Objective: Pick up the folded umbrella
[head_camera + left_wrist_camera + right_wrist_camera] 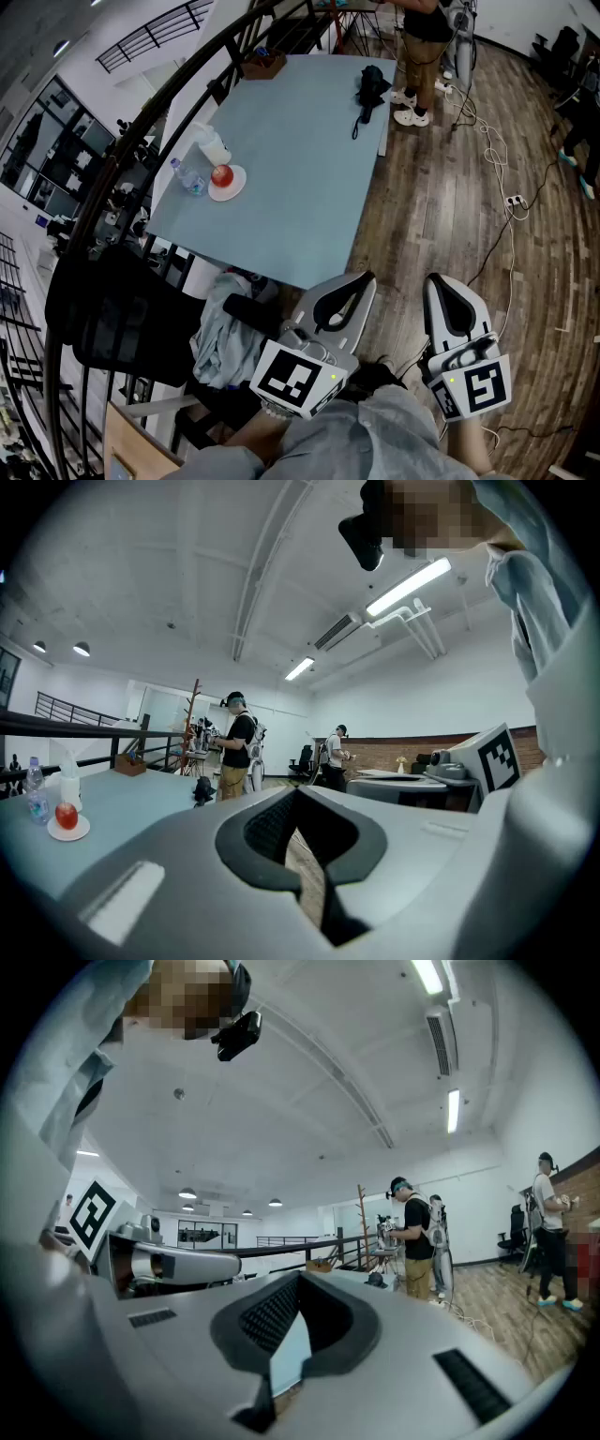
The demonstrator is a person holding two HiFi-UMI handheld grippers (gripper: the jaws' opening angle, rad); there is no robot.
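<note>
Left gripper (349,298) closed, pads together, nothing between them. Right gripper (448,305) the same: jaws closed, empty. Both are held level and low, close to the body, short of the near edge of the pale blue rectangular table (281,225). I read this as a carrying posture, since nothing is within reach.

Folded black umbrella (369,87) lies at the far end of the table, near its right-hand edge, with a strap trailing toward the near side. It is well apart from both grippers.

3 other items cluster at the table's left edge: round white plate (240,185), red apple (222,174) on it, clear plastic water bottle (187,176) just beside. They are well clear of the umbrella, so they should not hinder a reach.

Person in dark top and tan shorts (422,33) stands just beyond the far end, near the umbrella. Cables (495,155) run over the wood plank floor (441,216) on the right.

Judgement: pickup not begun. An approach along the right side looks shortest, minding the cables. 1 gripper must open before it arrives.
</note>
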